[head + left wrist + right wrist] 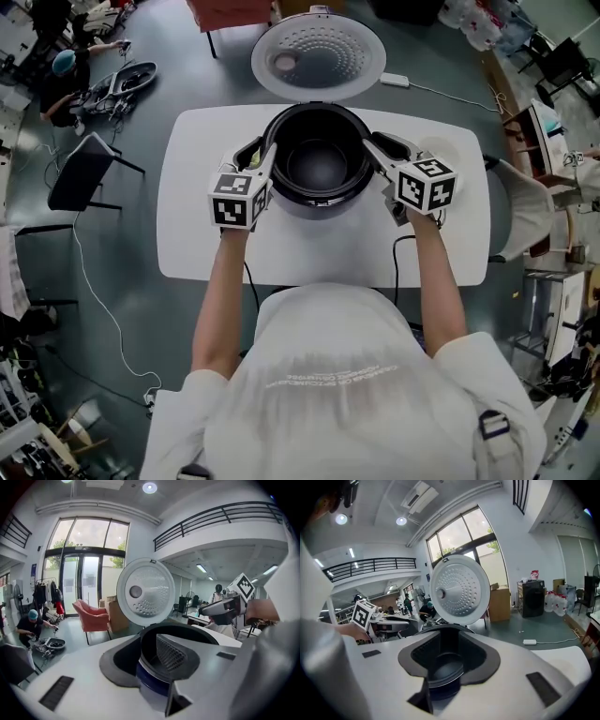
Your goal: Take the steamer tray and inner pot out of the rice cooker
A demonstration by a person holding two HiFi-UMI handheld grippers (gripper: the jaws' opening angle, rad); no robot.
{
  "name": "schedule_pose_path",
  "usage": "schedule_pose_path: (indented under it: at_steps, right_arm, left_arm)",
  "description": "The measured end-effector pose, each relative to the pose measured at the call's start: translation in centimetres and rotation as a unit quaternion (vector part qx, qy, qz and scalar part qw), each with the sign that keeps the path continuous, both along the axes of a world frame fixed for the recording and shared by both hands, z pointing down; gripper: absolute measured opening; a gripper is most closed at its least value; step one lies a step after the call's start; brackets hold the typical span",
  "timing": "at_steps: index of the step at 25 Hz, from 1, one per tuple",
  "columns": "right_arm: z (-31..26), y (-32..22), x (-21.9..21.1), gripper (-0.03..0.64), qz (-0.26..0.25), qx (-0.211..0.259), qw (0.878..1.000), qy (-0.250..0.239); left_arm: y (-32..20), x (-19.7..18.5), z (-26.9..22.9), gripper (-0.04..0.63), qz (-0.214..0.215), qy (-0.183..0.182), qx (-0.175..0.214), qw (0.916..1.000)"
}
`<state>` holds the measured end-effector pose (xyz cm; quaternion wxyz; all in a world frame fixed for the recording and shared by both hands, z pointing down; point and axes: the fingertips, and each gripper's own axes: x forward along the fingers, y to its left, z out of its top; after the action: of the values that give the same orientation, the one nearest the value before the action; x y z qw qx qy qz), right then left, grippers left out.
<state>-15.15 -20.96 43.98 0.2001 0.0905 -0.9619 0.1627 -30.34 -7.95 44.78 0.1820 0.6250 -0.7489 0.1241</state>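
The black rice cooker stands on the white table with its round lid swung up at the back. Its dark inner pot sits inside; I cannot make out a steamer tray in it. My left gripper is at the cooker's left rim, and its jaws straddle the rim with a gap, open. At the right rim my right gripper does the same, with the pot's edge between its parted jaws. Each gripper shows across the pot in the other's view.
A faint pale round thing lies on the table beside the right gripper. A white adapter and its cable lie on the floor behind. A dark chair stands to the left, and a person crouches far left.
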Motion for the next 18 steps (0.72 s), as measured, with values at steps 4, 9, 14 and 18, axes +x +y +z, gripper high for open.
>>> schedule_pose_path:
  at_steps: [4,9,14,18]
  right_arm:
    - [1.8,-0.2,-0.1,0.195,0.004,-0.010,1.000,0.024]
    - [3.6,0.0,-0.2,0.235,0.005,-0.024,0.999,0.047]
    - [5.8,-0.3,-0.5,0.253,0.004,-0.042,0.997,0.065]
    - [6.7,0.2,-1.0,0.253,-0.001,-0.053,0.996,0.077]
  left_arm:
    - [-0.2,-0.1,2.3,0.159,0.002,0.027,-0.031,0.9992]
    - [-0.2,-0.6,3.9,0.194,-0.001,0.042,-0.056,0.9975]
    - [-0.6,-1.1,5.4,0.227,-0.007,0.046,-0.066,0.9967]
    - [-0.7,-1.0,6.1,0.230,-0.001,0.050,-0.071,0.9962]
